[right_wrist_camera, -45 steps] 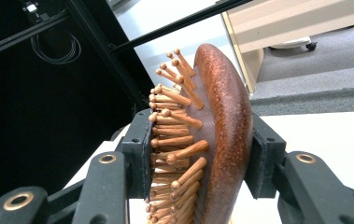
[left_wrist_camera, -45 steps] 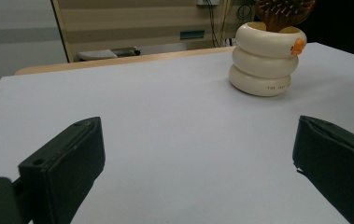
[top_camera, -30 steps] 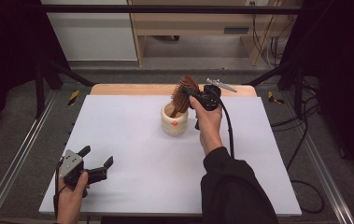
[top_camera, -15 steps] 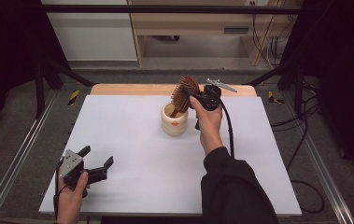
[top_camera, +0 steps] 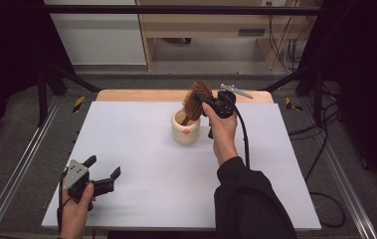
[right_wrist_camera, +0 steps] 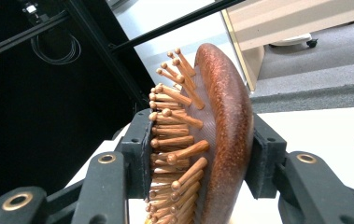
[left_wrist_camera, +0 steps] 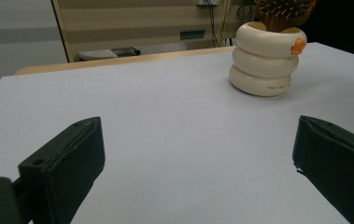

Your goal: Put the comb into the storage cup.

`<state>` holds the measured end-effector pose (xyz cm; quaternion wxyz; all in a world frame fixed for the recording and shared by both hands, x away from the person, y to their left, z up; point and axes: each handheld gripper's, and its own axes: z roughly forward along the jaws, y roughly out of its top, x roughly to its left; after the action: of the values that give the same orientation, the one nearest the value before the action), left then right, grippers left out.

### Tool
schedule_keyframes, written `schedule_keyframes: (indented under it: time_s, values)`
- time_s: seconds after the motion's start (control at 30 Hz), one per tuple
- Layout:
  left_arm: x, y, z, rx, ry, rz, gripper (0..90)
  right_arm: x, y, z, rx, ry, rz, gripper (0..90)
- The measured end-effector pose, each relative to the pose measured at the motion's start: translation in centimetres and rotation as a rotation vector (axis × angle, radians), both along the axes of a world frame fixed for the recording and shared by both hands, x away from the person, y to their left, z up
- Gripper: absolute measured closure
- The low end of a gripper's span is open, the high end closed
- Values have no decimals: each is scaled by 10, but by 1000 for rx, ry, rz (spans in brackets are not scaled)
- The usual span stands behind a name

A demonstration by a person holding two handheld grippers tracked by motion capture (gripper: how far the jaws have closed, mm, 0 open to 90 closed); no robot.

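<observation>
Hairbrush (top_camera: 197,99) sits pinched in my right gripper (top_camera: 210,103), whose fingers (right_wrist_camera: 139,154) clamp the wooden head from both sides: one presses on the bristle face, the other on the smooth brown back. In the high view the brush tilts, head up toward 12 o'clock, with its lower end down inside the cream holder (top_camera: 185,128). That holder, a stack of three rounded rings with a small orange mark on its front, stands on the white counter (top_camera: 141,149) a little past the middle, toward 12 o'clock. My right hand (top_camera: 221,132) comes at it from 4 o'clock.

My left gripper (top_camera: 99,172) rests low at the counter's 7 o'clock corner, well apart from the holder. Its fingers (left_wrist_camera: 67,161) are spread wide with nothing between them but bare counter, and from its own camera the holder shows at 1 o'clock with the brush bristles poking out of the top.
</observation>
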<state>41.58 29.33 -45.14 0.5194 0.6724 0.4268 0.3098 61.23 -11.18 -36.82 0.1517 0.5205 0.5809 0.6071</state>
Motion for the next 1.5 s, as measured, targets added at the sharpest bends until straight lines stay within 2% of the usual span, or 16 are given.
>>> schedule_keyframes:
  time_s: [1.13, 1.5]
  values:
    - [0, 0, 0, 0, 0, 1, 25, 0, -3, -2, 5, 10, -3, 508]
    - [0, 0, 0, 1, 1, 0, 25, 0, -9, -5, 29, 23, -12, 503]
